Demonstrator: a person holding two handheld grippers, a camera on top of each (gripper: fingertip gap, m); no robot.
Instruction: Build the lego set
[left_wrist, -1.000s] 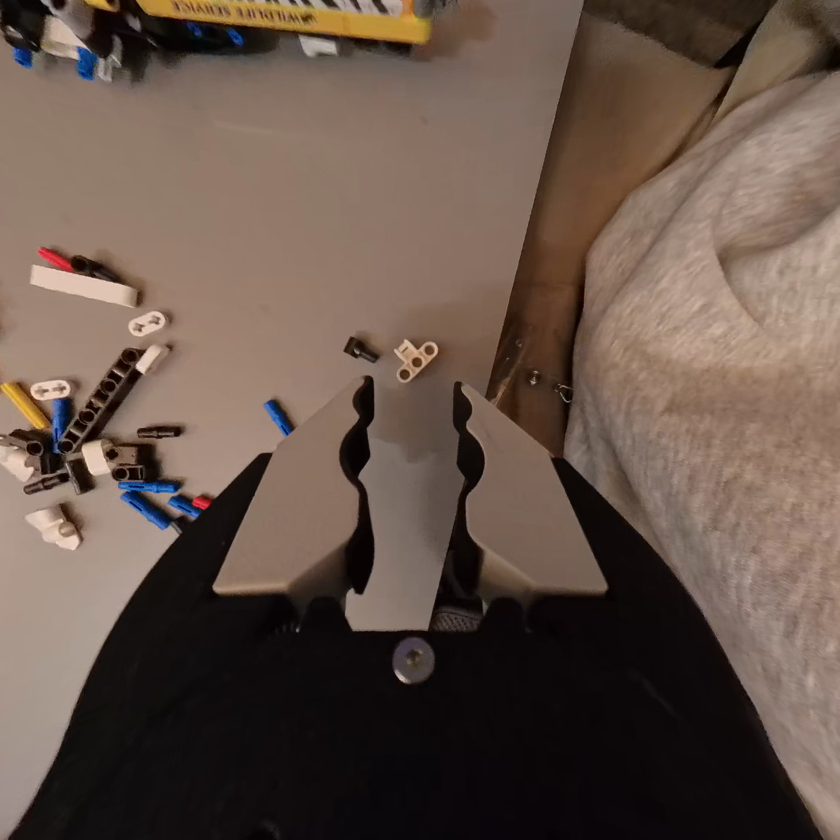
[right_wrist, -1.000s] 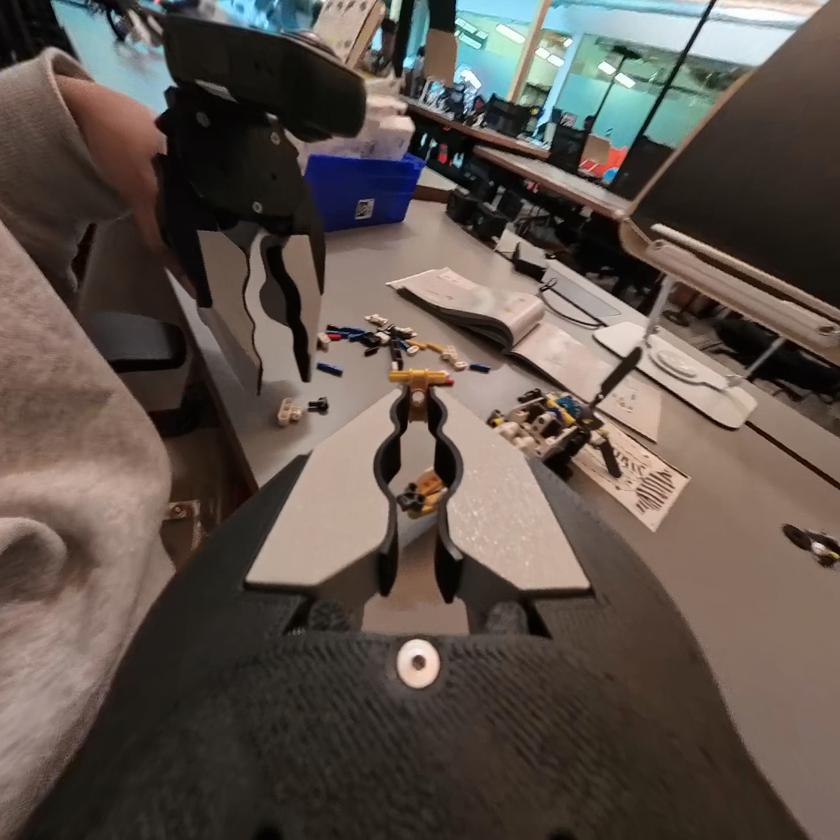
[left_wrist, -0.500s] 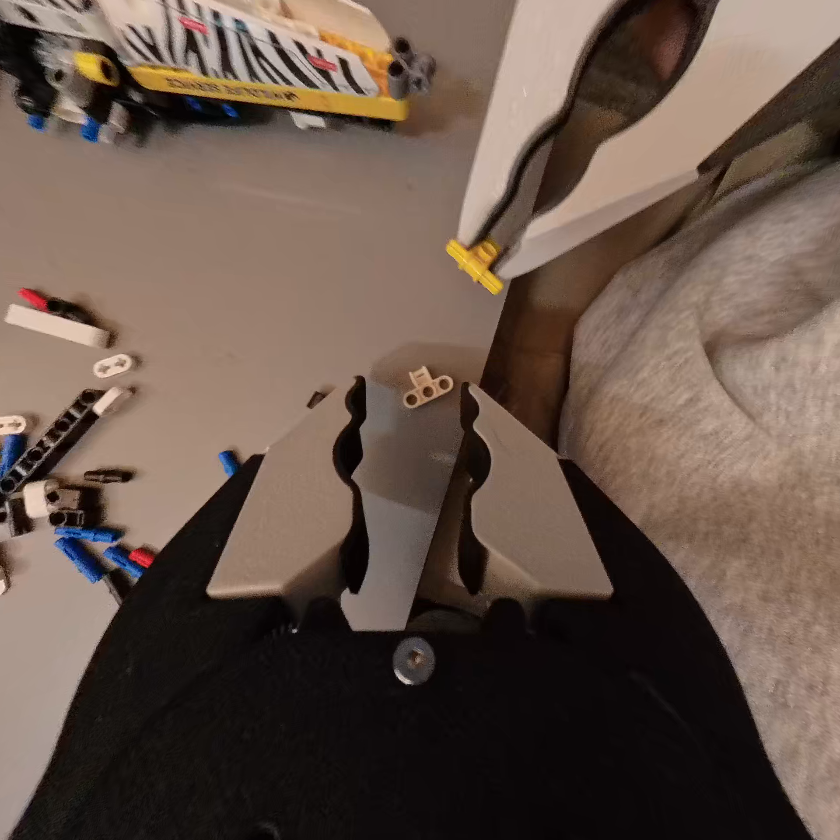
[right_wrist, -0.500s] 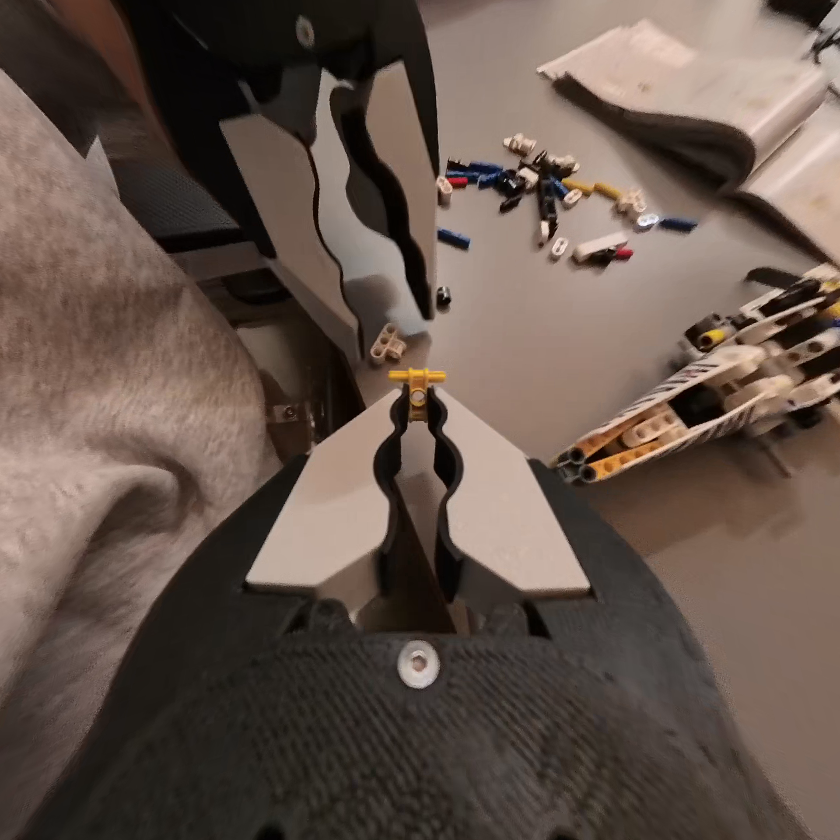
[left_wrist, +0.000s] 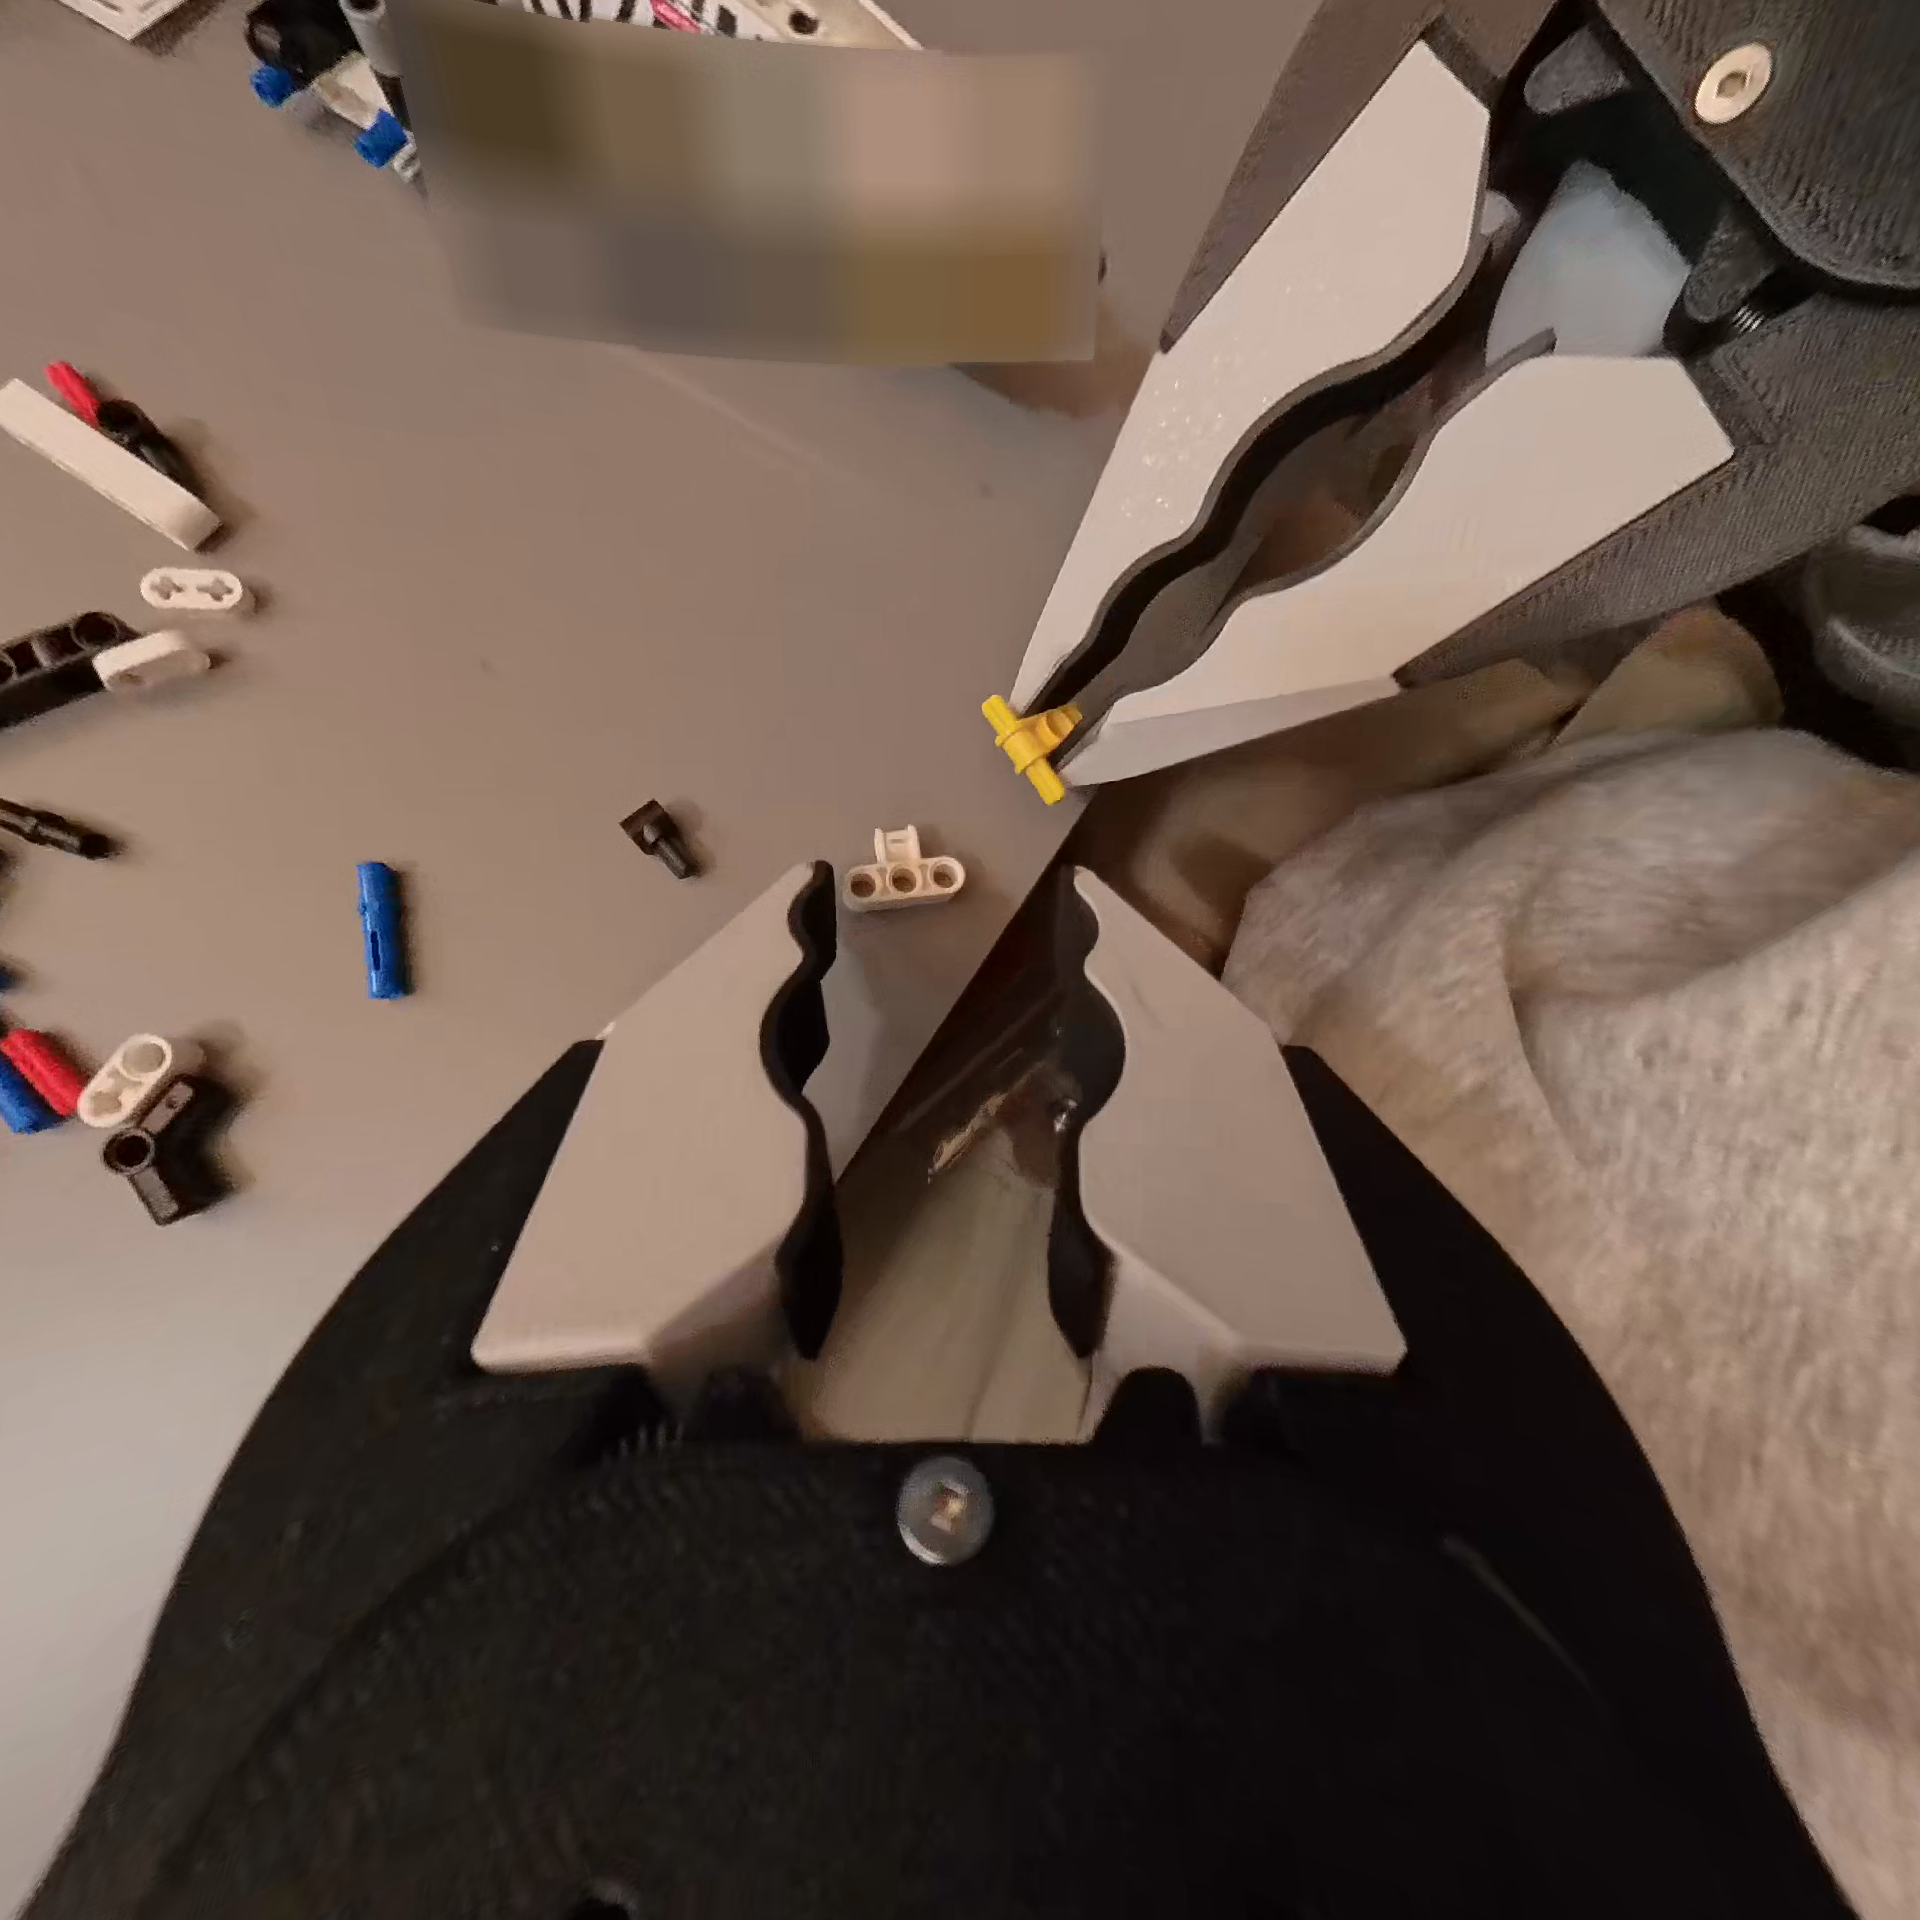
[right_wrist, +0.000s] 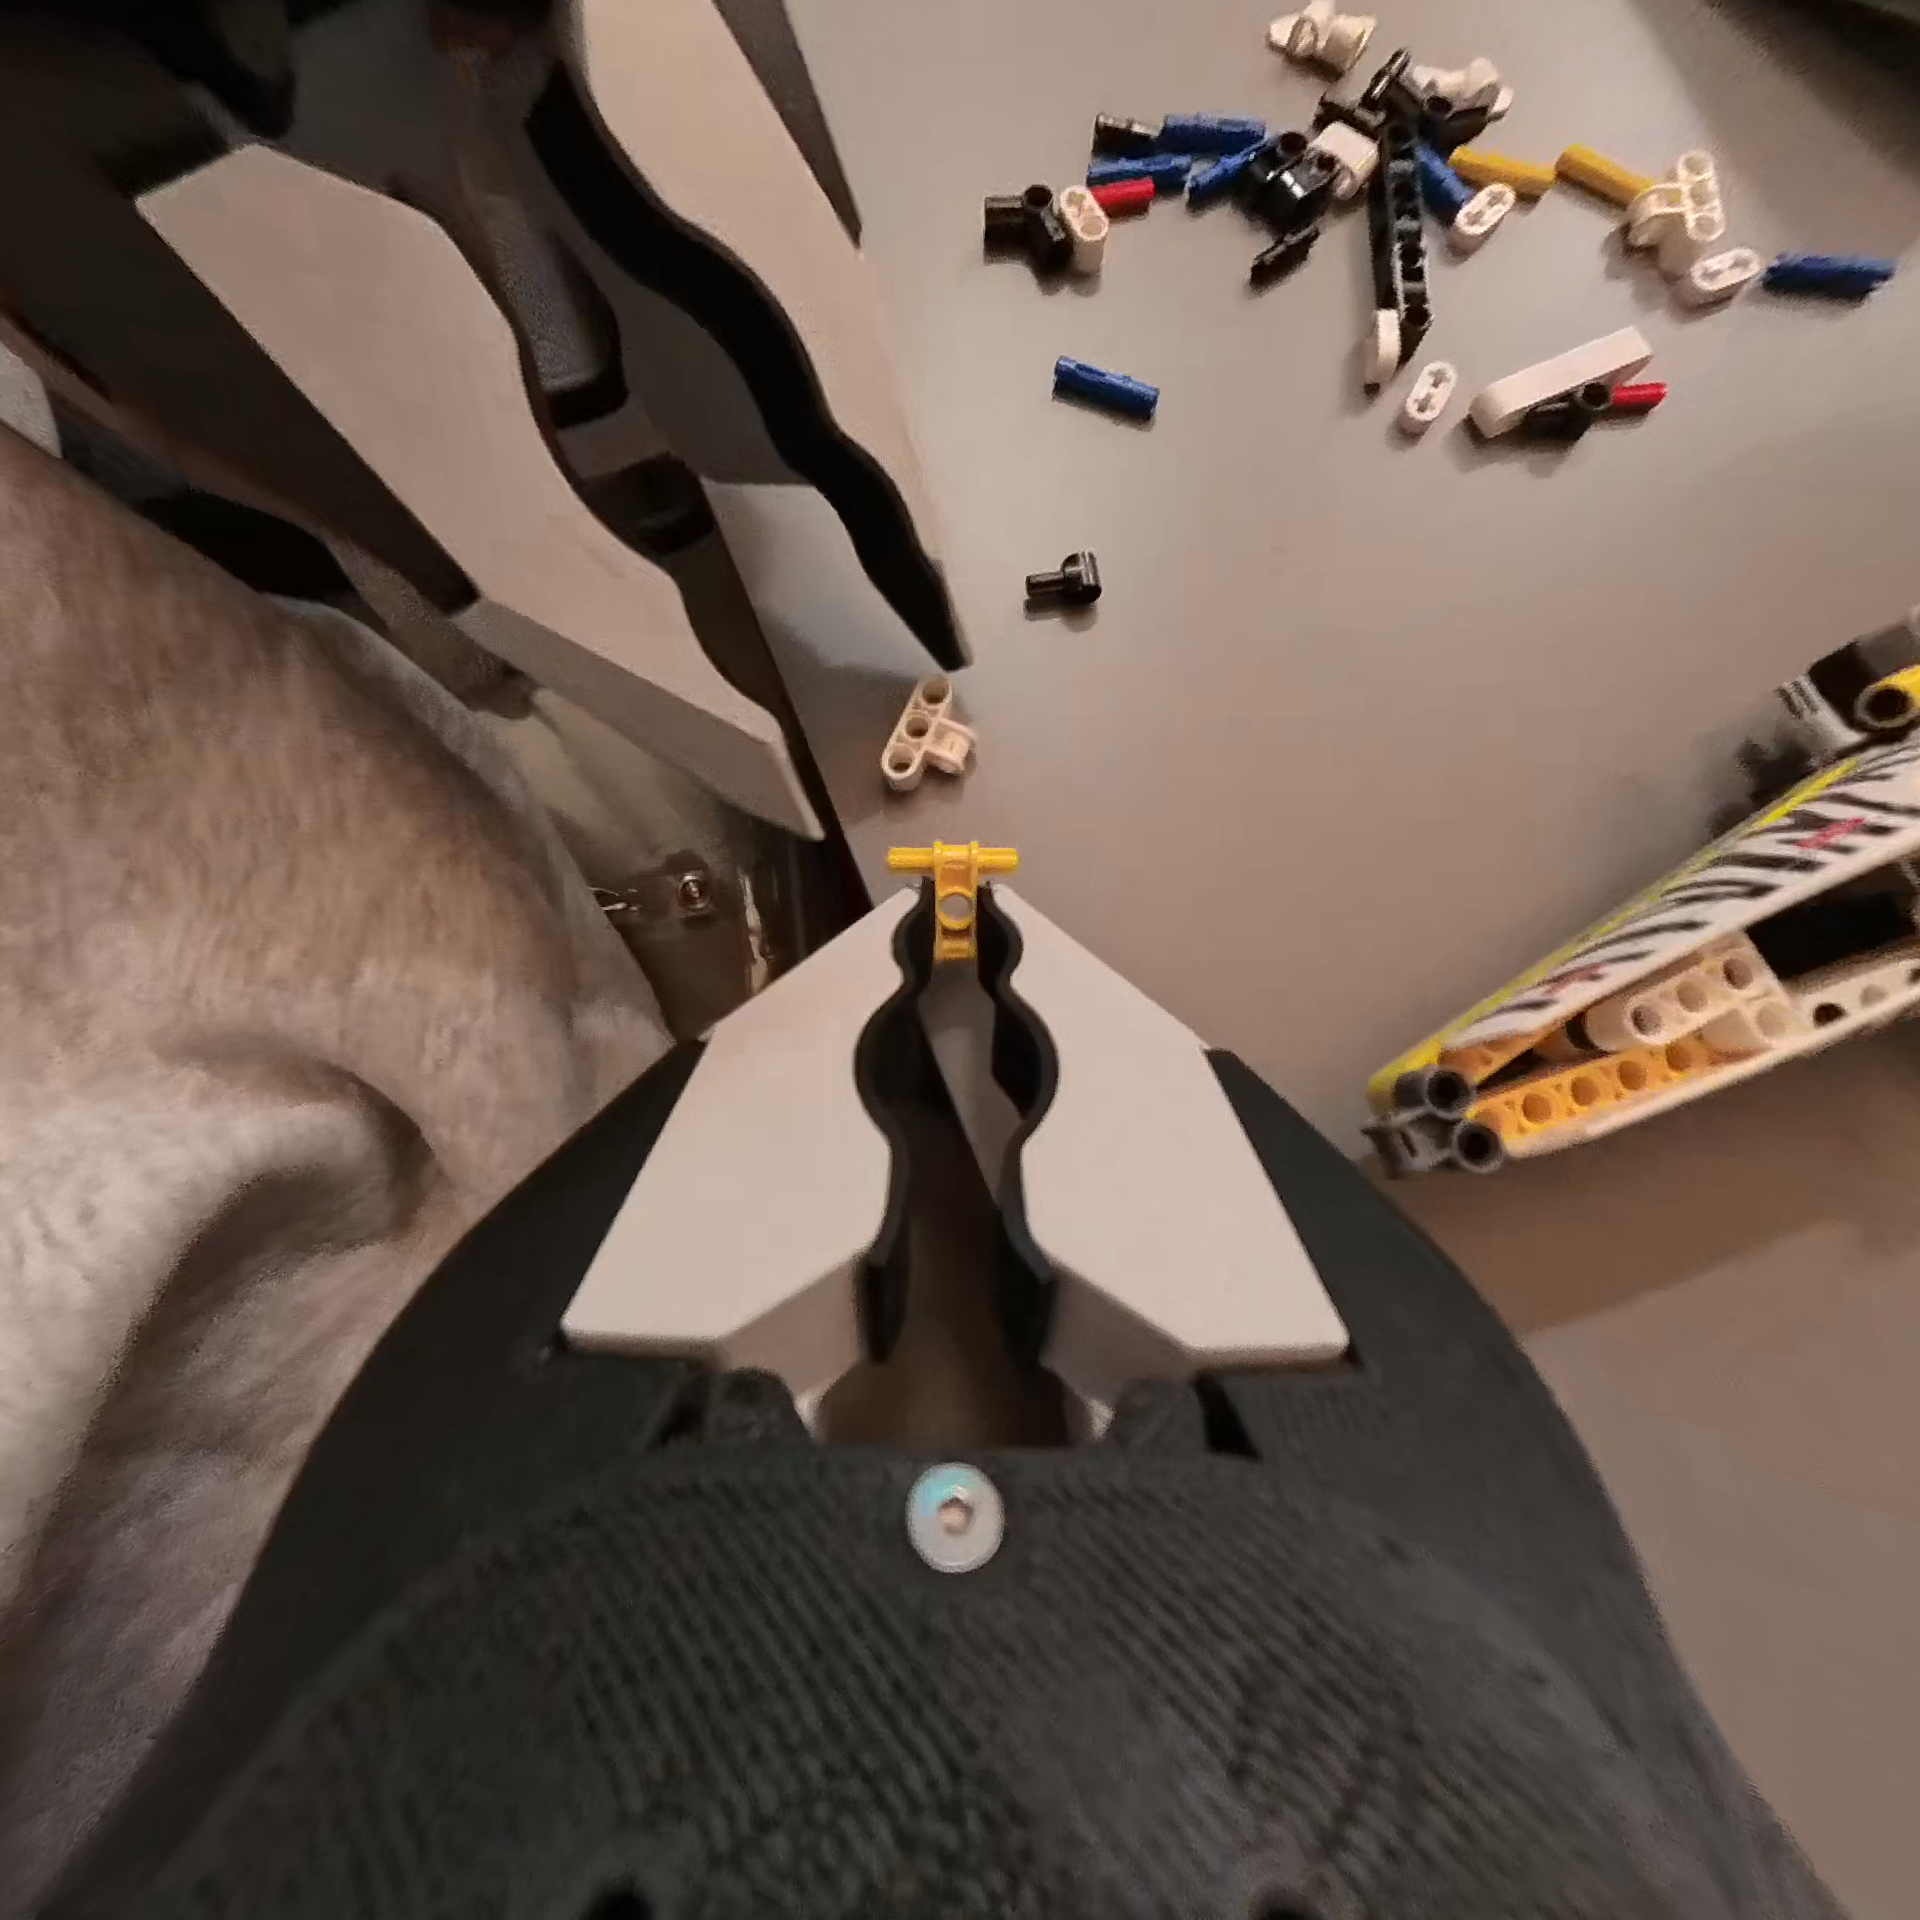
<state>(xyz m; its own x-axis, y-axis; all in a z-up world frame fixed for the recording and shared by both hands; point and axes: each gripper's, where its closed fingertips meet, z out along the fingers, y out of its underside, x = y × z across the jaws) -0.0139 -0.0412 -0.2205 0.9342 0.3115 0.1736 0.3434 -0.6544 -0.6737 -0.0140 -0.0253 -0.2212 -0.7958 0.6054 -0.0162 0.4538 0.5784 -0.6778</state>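
Observation:
My left gripper (left_wrist: 940, 894) is open and low over the grey table, right at its near edge. A white three-hole connector (left_wrist: 902, 883) lies on the table just ahead of its tips, between the two fingers. My right gripper (right_wrist: 953, 904) is shut on a small yellow cross-shaped connector (right_wrist: 951, 883) and holds it above the table edge, close to the white connector (right_wrist: 925, 743). In the left wrist view the right gripper (left_wrist: 1049, 727) comes in from the upper right with the yellow piece (left_wrist: 1029, 743). The left gripper (right_wrist: 878, 738) shows at the upper left of the right wrist view.
A partly built zebra-striped yellow and white model (right_wrist: 1662, 1018) lies to the right. A black pin (right_wrist: 1065, 580) and a blue pin (right_wrist: 1104, 387) lie near the white connector. Several loose pieces (right_wrist: 1351, 187) are scattered farther off. A person's grey sleeve (left_wrist: 1558, 1143) is beside the table edge. The tips of both grippers are at nearly the same place.
My right gripper has swung down toward the table with the yellow piece, close to the left gripper. My left gripper has closed in on the white connector, still open.

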